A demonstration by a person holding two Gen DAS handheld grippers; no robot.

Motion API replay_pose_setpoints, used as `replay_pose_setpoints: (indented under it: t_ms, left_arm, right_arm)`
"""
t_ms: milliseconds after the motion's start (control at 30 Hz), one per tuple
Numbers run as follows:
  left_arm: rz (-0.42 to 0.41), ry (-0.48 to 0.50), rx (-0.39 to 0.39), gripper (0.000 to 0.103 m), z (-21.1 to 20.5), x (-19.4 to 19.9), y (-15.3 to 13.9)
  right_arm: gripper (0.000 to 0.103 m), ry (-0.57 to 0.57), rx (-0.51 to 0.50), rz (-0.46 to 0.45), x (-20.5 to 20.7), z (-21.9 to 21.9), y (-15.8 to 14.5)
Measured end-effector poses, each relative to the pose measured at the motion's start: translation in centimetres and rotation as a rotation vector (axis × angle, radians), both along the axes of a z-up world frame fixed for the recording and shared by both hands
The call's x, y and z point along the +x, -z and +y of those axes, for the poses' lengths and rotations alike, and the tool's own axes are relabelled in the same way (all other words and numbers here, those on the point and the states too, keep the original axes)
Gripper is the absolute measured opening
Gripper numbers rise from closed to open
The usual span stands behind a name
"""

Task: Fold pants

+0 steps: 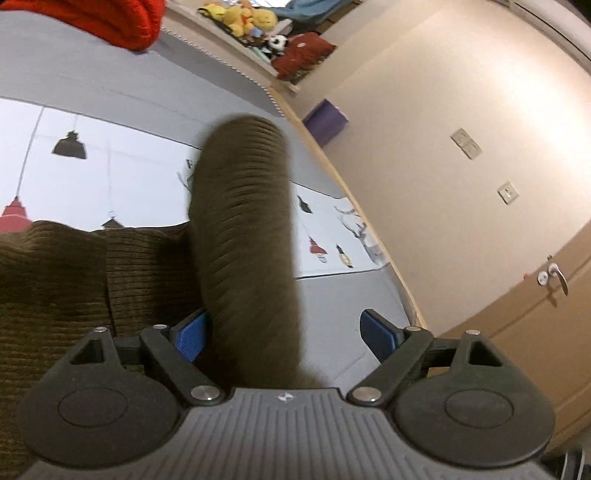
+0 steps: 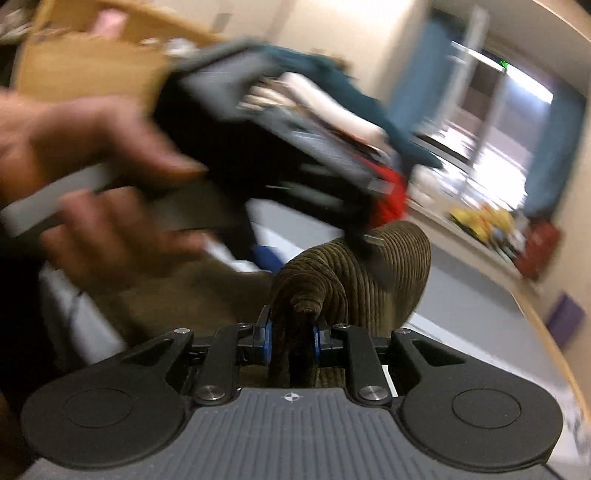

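Pants (image 2: 351,266) pinched in R tongs (image 2: 290,341), L tongs (image 1: 284,332) blocking view, plush toys (image 1: 243,16) behind

A fold of the pants (image 1: 240,236) is rising between the spread fingers of the left gripper (image 1: 284,332), the rest lying on the bed (image 1: 110,81) to its left. Ahead of the right gripper (image 2: 291,338), which is pinching a bunched fold, a hand (image 2: 92,177) is holding the other gripper above the pants.
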State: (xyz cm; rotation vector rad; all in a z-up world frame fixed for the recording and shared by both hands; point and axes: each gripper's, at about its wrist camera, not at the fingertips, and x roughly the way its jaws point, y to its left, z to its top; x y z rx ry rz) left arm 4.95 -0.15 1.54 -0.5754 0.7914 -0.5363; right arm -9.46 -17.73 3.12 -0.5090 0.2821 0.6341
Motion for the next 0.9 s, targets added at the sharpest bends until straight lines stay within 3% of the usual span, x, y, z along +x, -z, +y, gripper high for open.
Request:
replay_pose_setpoints:
  t_ms: [33,100,167,300,367,400,433,600,667,833,900]
  left_arm:
    - [0.009,-0.011,0.016,0.090,0.0,0.1,0.0]
    - [0.025,-0.031,0.077,0.078,-0.2,0.5,0.4]
    - [0.052,-0.071,0.193,0.019,-0.4,0.8,1.0]
    - [0.105,-0.116,0.238,0.019,0.4,1.2,1.9]
    - [0.090,-0.124,0.258,0.019,0.6,1.1,1.5]
    - [0.076,-0.131,0.272,0.019,0.7,1.1,1.1]
    - [0.065,-0.140,0.284,0.019,1.1,0.9,0.7]
    - [0.042,-0.238,0.271,0.018,7.1,-0.2,-1.0]
    - [0.046,-0.274,0.288,0.018,9.8,-0.8,-1.6]
    - [0.058,-0.299,0.422,0.019,17.1,-3.9,-3.0]
    - [0.087,-0.331,0.432,0.019,20.7,-5.1,-2.4]
  right_arm:
    - [0.021,-0.035,-0.014,-0.004,-0.4,0.5,0.3]
    - [0.021,-0.084,-0.040,-0.013,-1.1,1.3,0.9]
    - [0.021,-0.092,-0.051,-0.012,-1.0,1.7,1.2]
    - [0.024,-0.087,-0.030,0.051,0.2,1.7,1.0]
    - [0.036,-0.104,0.013,0.104,0.4,1.5,0.5]
    - [0.049,-0.123,0.063,0.182,1.0,1.6,0.1]
    - [0.054,-0.141,0.118,0.254,1.5,1.4,-0.2]
    - [0.058,-0.169,0.514,0.613,5.7,-1.4,-2.6]
    - [0.058,-0.141,0.591,0.727,7.7,-2.2,-2.2]
    - [0.058,0.034,0.643,0.812,11.3,-2.4,-0.4]
    - [0.059,0.124,0.608,0.835,12.4,-1.5,1.0]
